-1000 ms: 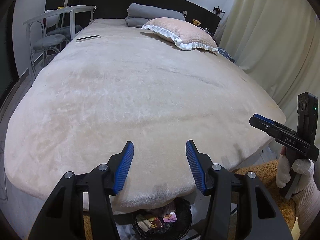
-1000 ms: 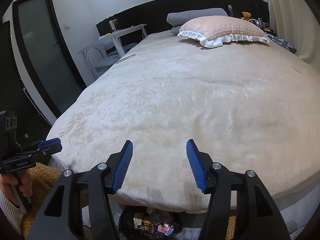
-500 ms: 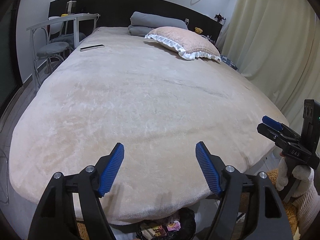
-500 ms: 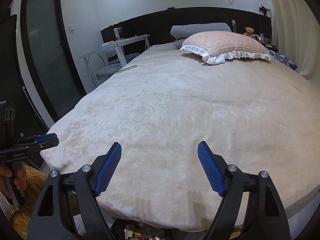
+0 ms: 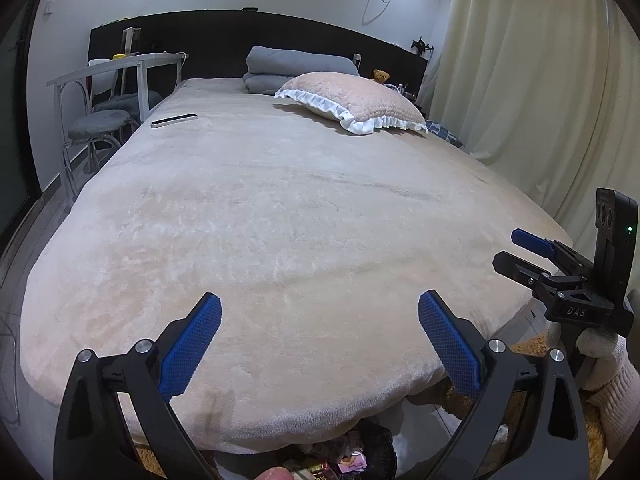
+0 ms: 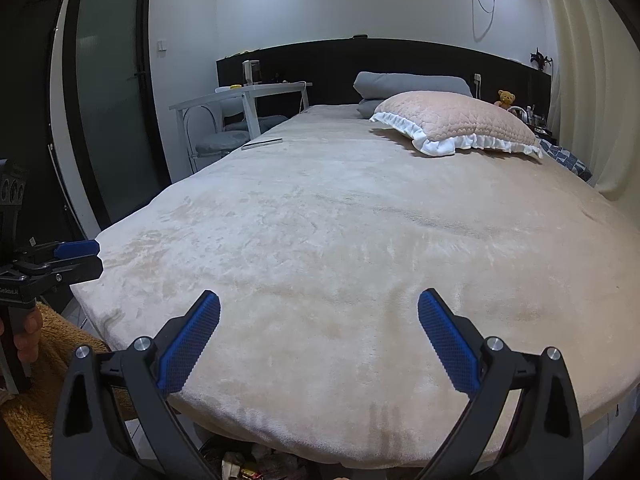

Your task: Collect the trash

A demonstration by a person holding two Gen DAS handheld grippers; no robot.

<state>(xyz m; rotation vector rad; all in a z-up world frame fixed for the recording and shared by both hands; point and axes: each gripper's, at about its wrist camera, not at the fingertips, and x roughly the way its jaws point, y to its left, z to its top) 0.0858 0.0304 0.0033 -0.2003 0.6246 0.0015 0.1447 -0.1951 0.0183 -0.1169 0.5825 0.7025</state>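
Your left gripper (image 5: 320,316) has just been opening and its blue pads now stand spread wide with nothing between them, only the beige bed cover (image 5: 280,220) showing beyond. Your right gripper (image 6: 319,314) has just been opening too and is equally wide and empty, held over the same foot end of the bed. Each tool shows in the other's view: the right one off to the side of the left gripper, gripped by your hand in a white knit glove (image 5: 596,344), and the left one at the far edge of the right wrist view, with bare fingers (image 6: 28,334) wrapped round its handle. Directly below both grippers, tucked under the overhanging edge of the cover, sits a dark bin (image 5: 380,446) with the trash (image 5: 348,462) in it, colourful wrappers partly hidden by the cover. Well ahead of the grippers lies a pink pillow with a white frill (image 5: 360,100), grey folded bedding (image 5: 296,66) behind it, and a slim dark bar (image 5: 174,121) near the side edge, beside a white table (image 5: 116,70).
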